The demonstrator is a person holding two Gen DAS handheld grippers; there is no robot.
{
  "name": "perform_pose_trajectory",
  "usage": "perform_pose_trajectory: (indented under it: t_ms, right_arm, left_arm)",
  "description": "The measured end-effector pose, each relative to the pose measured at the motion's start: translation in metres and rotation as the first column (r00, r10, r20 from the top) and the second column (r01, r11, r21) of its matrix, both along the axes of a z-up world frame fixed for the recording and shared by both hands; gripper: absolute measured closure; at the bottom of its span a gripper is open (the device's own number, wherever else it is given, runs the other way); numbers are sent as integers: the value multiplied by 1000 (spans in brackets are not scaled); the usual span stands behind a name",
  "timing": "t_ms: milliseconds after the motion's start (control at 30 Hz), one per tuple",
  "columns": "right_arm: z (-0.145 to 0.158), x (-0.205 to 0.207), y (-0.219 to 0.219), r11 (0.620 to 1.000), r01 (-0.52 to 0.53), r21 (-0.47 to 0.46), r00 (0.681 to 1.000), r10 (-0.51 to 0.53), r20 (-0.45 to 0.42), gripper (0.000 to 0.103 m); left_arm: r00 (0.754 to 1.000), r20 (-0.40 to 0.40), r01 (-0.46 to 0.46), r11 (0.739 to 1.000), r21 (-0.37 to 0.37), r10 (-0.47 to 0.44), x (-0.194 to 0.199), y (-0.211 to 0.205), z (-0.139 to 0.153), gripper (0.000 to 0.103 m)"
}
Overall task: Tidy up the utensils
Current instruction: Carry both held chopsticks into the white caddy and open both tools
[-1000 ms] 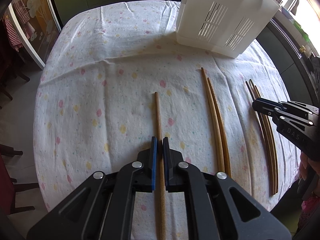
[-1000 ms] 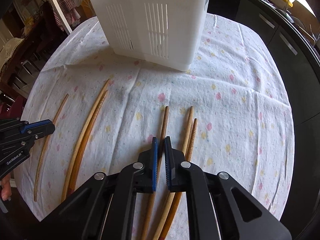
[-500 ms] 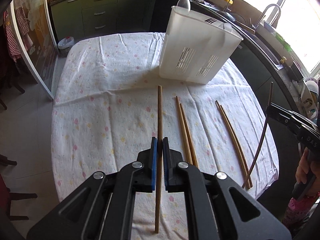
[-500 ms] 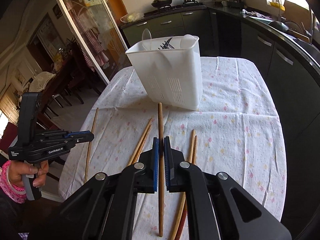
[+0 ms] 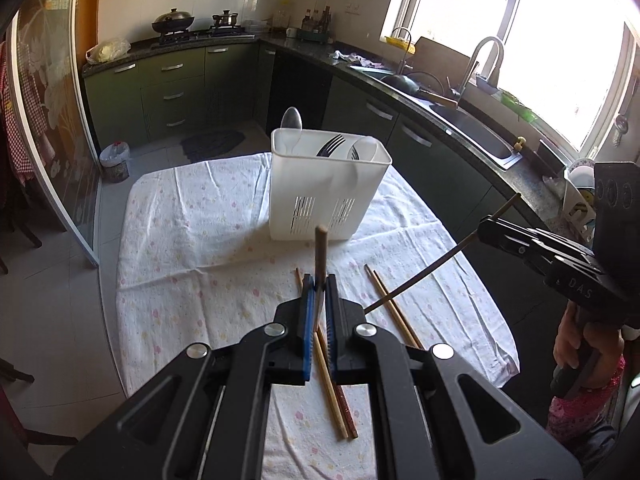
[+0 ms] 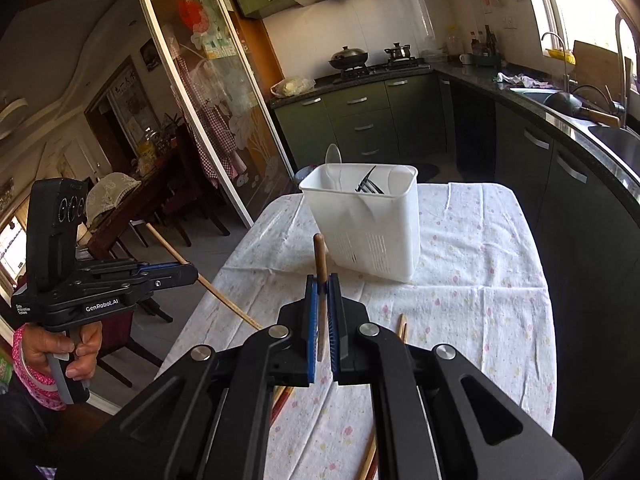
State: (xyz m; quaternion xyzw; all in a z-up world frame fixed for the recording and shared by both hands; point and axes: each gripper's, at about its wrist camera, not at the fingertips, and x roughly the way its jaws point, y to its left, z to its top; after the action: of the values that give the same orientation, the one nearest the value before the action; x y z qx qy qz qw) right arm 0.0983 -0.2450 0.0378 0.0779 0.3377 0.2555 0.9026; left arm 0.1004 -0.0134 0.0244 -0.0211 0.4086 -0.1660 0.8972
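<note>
My left gripper [image 5: 319, 280] is shut on a wooden chopstick [image 5: 321, 254], held high above the table with its tip up. My right gripper [image 6: 323, 280] is shut on another chopstick [image 6: 320, 258], also lifted. Each gripper shows in the other's view: the right one [image 5: 486, 225] at the right edge, the left one [image 6: 192, 274] at the left. A white slotted utensil holder [image 5: 326, 184] stands at the table's middle with forks and spoons in it; it also shows in the right wrist view [image 6: 368, 220]. Two pairs of chopsticks [image 5: 332, 368] [image 5: 394, 308] lie on the cloth.
The table has a white flowered cloth [image 5: 192, 248]. Green kitchen cabinets [image 5: 168, 92] and a counter with a sink [image 5: 476, 132] run behind and to the right. A glass sliding door [image 6: 208, 120] stands at the left. Chopsticks [image 6: 402, 326] lie below the right gripper.
Both grippers have risen well above the table, each lifting its chopstick off the cloth and tilting it upward. The holder now appears farther away and lower in both views.
</note>
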Motion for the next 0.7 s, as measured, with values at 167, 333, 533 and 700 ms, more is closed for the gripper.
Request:
perform_pose_trajectory:
  t_ms: [167,333,533,700]
  right_arm:
    - [36,14,-4,1000,22,-1,997,-22,67,97]
    - [64,30,-7,999,32,3,995,-32,93,97]
    - [89,55,-9,999,44,10,993,-45,111,97]
    - [115,76,-14,997,66,35,987,-70,147,97]
  left_arm:
    - [995,96,-3,1000,-20,5,17,-8,40,97]
    - [986,166,-7,1000,-20,11,34,-18,73,97]
    - [977,213,-9,999,-32,15,53,-28,103,97]
    - [965,260,-26,998,-50,38,71,-31,126,97]
